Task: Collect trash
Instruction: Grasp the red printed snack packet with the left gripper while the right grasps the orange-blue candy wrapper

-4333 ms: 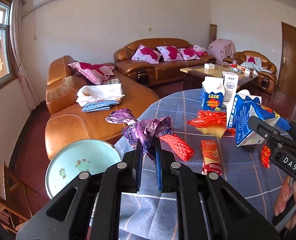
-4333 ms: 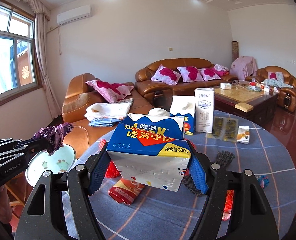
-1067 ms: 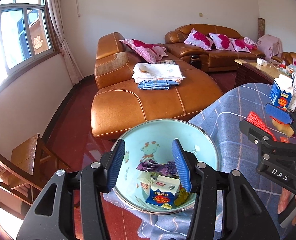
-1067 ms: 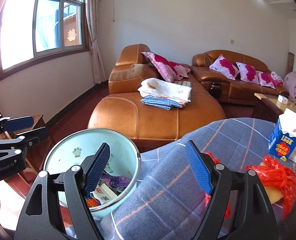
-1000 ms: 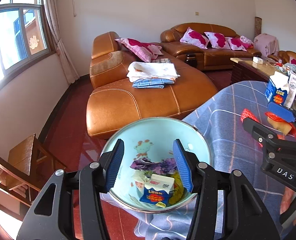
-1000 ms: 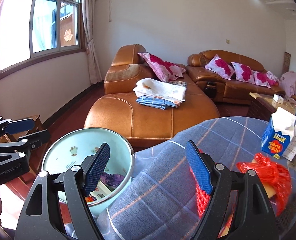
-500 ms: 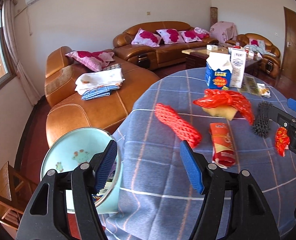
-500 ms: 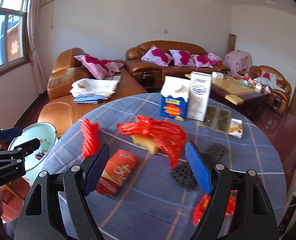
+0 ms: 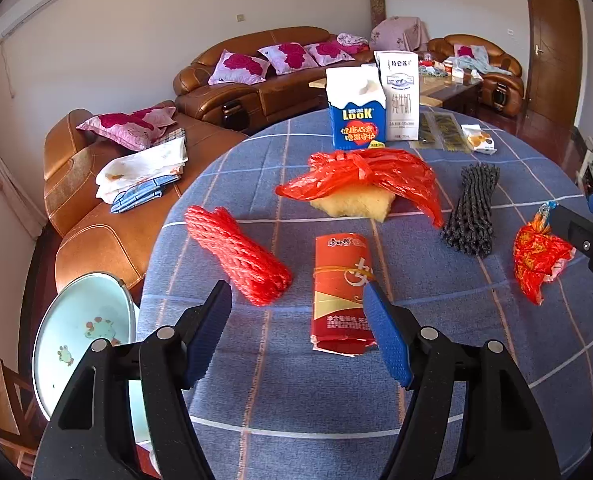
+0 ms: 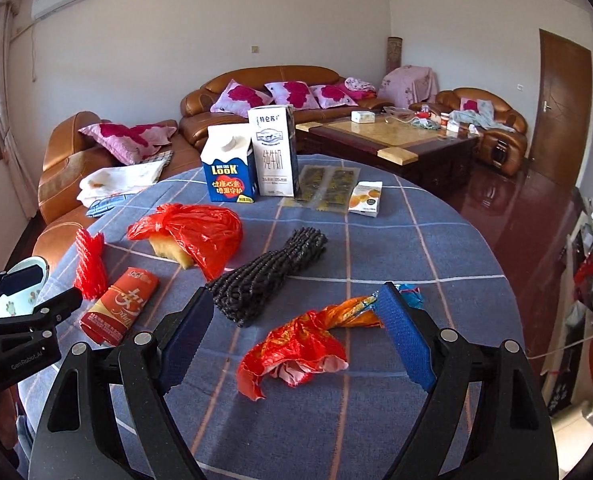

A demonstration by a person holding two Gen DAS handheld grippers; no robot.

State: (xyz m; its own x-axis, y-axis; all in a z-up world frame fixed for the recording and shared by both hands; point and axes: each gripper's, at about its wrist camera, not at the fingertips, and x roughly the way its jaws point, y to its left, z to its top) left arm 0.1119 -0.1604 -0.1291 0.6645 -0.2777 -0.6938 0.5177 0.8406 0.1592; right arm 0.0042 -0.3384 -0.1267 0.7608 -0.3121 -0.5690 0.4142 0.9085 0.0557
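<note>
Both pairs of tongs hang over the worktop (image 9: pixel 436 380) with nothing in them, so the step in hand looks like lining up the next two pieces of trash. The left tongs (image 9: pixel 296 332) are spread wide, their blue pads bracketing the near end of the flat red packet (image 9: pixel 342 292), which lies at 12 o'clock just ahead of them. The red mesh roll (image 9: pixel 236 254) lies beside it at about 10 o'clock. The right tongs (image 10: pixel 294 338) are also spread wide, with the crumpled red-orange wrapper (image 10: pixel 302 346) lying between their pads on the cloth; whether a pad touches its twisted tail I cannot tell.

The next move probably calls for each pair to drop lower and close. The packet is thin and flat, so it may need pinching at an edge. The wrapper is loose foil and should crush easily. The collecting basin (image 9: pixel 80 332) sits off the worktop edge at 8 o'clock of the left view, so both loads would swing that way.

Further off, at 12 o'clock, stand a blue carton (image 9: pixel 356 114) marked "LooK" and a white carton (image 9: pixel 400 96) with Chinese lettering. A red plastic bag (image 9: pixel 360 180) and a black mesh bundle (image 9: pixel 472 208) lie nearer. The left tongs' body, seen from the right camera, reads "GenRobot.AI".
</note>
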